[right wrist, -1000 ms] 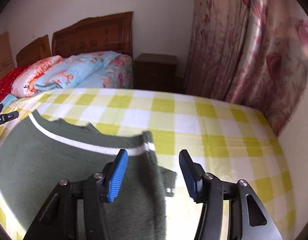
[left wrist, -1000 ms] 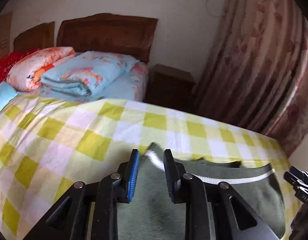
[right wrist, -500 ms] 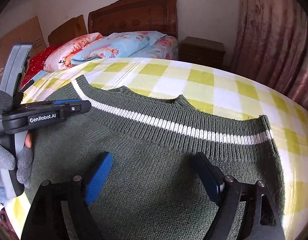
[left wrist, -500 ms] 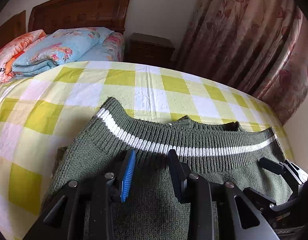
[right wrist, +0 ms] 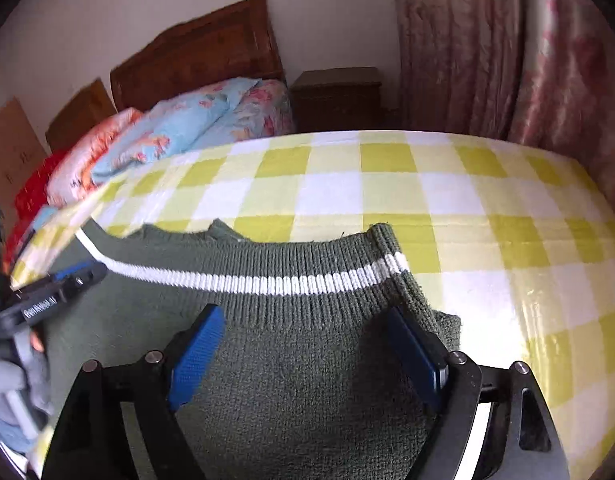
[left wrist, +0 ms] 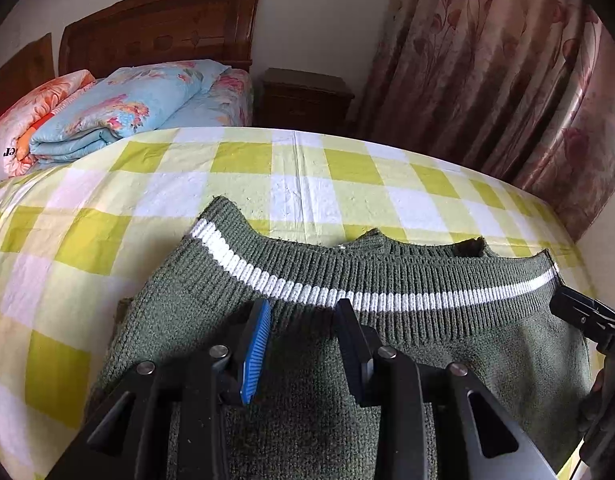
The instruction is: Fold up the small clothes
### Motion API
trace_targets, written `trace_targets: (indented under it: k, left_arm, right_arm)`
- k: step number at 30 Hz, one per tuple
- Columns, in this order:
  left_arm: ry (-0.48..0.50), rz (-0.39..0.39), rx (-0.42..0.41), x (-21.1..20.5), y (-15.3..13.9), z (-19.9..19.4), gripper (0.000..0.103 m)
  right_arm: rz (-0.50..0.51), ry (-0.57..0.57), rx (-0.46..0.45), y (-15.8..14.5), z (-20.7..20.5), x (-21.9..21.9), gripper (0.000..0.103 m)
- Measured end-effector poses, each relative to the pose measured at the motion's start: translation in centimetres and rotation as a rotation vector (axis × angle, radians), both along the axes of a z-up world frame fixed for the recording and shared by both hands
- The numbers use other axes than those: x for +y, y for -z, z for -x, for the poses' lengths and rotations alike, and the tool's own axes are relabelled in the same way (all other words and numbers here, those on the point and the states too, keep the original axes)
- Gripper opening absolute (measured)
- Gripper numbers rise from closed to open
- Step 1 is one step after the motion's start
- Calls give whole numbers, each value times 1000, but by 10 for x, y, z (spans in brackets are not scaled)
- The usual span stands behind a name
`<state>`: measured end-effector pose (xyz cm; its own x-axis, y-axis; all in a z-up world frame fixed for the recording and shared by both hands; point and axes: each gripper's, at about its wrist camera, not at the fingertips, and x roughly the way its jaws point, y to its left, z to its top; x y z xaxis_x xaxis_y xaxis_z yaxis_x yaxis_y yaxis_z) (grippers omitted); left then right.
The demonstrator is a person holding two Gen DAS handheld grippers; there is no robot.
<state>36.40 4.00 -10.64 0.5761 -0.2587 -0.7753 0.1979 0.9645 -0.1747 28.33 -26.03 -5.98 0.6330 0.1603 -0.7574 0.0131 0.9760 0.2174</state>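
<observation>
- Sweater (left wrist: 387, 320) in dark green knit with a white stripe is spread on the bench (left wrist: 267, 184), which is covered in a yellow-and-white checked cloth; its ribbed hem lies toward the far side.
- Bare checked cloth is left open beyond the hem and to the left and right of the garment; the far edge of the bench is met by a bed (left wrist: 203, 108) with folded quilts, a dark nightstand (left wrist: 307, 100) and a floral curtain (left wrist: 507, 80).
- The left hand-held gripper (left wrist: 303, 344) is tilted down over the left part of the sweater; its jaws have just been opening, are parted narrowly, and no pinched fabric is seen between them.
- The right hand-held gripper (right wrist: 307, 356) is angled down over the right part, jaws spread wide, released, with the knit lying beneath them.
- The sweater's near part is cut off by both frames, and a folded-under layer shows only at the hem.
- The right wrist view is blurred at its left edge.
</observation>
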Motion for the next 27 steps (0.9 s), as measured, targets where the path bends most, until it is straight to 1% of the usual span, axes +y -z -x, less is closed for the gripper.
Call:
trace_targets:
  k: [1, 3, 4, 6, 7, 10, 11, 12, 13, 14, 15, 16, 18, 20, 21, 23, 25, 27]
  left_arm:
    - [-1, 2, 0, 0, 0, 0, 34]
    - [-2, 6, 1, 2, 1, -4, 34]
    - [-2, 8, 1, 3, 1, -5, 34]
    - [-4, 12, 0, 1, 2, 0, 34]
    - [-4, 15, 0, 4, 0, 4, 34]
    - [-4, 16, 0, 5, -2, 5, 34]
    - [-4, 18, 0, 5, 0, 5, 34]
    - [-4, 21, 1, 5, 2, 5, 34]
    - [-3, 23, 2, 6, -7, 6, 34]
    - [-2, 23, 2, 7, -6, 5, 34]
    - [-2, 27, 3, 8, -6, 5, 34]
    - [-3, 32, 3, 9, -6, 5, 34]
    - [-4, 45, 4, 11, -7, 5, 34]
    - [-7, 49, 5, 11, -8, 4, 34]
    - [-8, 45, 5, 10, -9, 4, 34]
    - [-8, 34, 3, 8, -10, 5, 34]
    - [-9, 25, 0, 7, -10, 6, 34]
    - [-9, 20, 0, 6, -11, 7, 34]
  right_arm:
    - [6, 6, -1, -1, 1, 1, 103]
    - [102, 13, 3, -6, 6, 16, 103]
    - [152, 4, -20, -11, 11, 29, 103]
    - [168, -92, -83, -19, 24, 60, 103]
    - [181, -151, -93, -19, 29, 78, 103]
    - [236, -324, -66, -4, 35, 129, 103]
    - [267, -350, -52, 4, 36, 138, 103]
    - [290, -349, -49, 10, 37, 141, 103]
    - [263, -330, -64, 11, 39, 135, 103]
    - [226, -311, -40, 12, 38, 126, 103]
    - [184, -291, -24, 12, 40, 114, 103]
    - [163, -266, -22, 11, 43, 102, 103]
    - [174, -197, -11, 11, 52, 77, 103]
    - [130, -140, -5, 9, 60, 48, 103]
    - [130, -104, -9, 5, 63, 39, 103]
    - [166, -41, -16, -6, 63, 32, 103]
    - [150, -44, -51, -15, 56, 34, 103]
    - [146, -67, -61, -15, 45, 41, 103]
